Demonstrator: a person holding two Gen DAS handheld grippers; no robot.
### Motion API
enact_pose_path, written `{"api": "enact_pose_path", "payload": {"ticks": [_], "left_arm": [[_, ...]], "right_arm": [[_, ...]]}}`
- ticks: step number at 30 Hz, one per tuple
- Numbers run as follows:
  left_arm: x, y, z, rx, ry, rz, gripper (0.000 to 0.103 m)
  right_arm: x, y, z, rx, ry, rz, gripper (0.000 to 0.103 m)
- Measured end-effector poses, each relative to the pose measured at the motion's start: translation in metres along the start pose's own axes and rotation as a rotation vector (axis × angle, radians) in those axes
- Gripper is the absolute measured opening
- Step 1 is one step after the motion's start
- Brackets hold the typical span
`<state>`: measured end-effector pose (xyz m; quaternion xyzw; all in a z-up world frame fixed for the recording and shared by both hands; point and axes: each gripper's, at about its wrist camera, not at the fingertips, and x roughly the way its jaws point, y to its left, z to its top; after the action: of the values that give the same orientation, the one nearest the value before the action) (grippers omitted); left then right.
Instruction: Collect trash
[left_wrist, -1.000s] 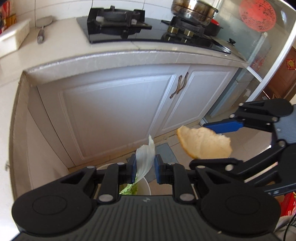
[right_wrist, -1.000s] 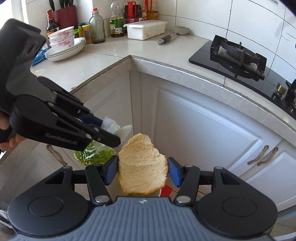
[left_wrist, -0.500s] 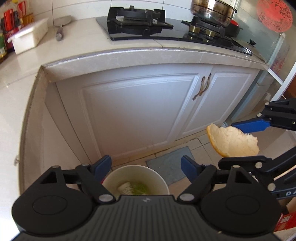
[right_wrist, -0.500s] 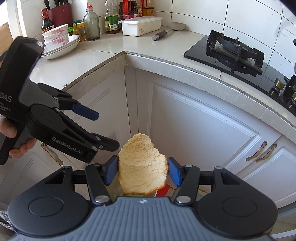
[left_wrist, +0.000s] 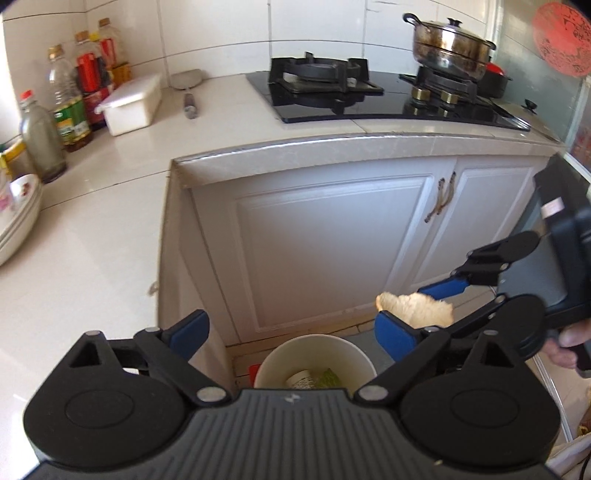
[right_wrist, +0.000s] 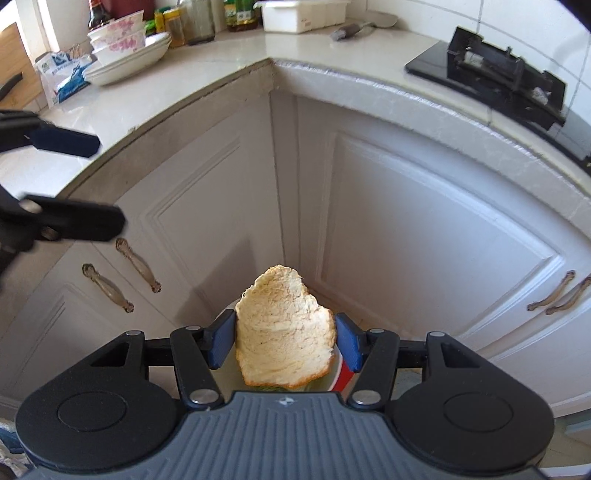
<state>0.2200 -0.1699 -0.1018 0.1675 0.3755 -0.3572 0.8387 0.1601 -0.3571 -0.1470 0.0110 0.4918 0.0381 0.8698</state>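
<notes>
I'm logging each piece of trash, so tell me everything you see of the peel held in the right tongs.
The peel is a curved, ragged-edged piece of citrus rind, its pale, fibrous, pithy inner side showing and orange skin visible along its lower rim. It stands roughly upright, pinched on both sides by the blue pads of the right tongs, above the white bin on the floor.

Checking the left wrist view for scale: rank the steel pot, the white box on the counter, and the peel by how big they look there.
1. Steel pot, largest.
2. White box, slightly smaller; close enough to the pot that the order is unsure.
3. Peel, smallest, though nearest the camera.
</notes>
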Motion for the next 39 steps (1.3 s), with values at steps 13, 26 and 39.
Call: {"api": "enact_pose_path", "payload": {"ticks": [13, 26, 39], "left_arm": [[-0.026, 0.016, -0.020, -0.108, -0.006, 0.156, 0.096], [-0.034, 0.019, -0.030, -0.181, 0.016, 0.265, 0.100], [-0.028, 0.017, -0.030, -0.200, 0.021, 0.303, 0.100]], "right_arm": [[0.099, 0.029, 0.004, -0.075, 0.130, 0.100, 0.063], [0.137, 0.034, 0.005, -0.113, 0.151, 0.113, 0.103], [0.103, 0.035, 0.024, -0.133, 0.190, 0.033, 0.103]]}}
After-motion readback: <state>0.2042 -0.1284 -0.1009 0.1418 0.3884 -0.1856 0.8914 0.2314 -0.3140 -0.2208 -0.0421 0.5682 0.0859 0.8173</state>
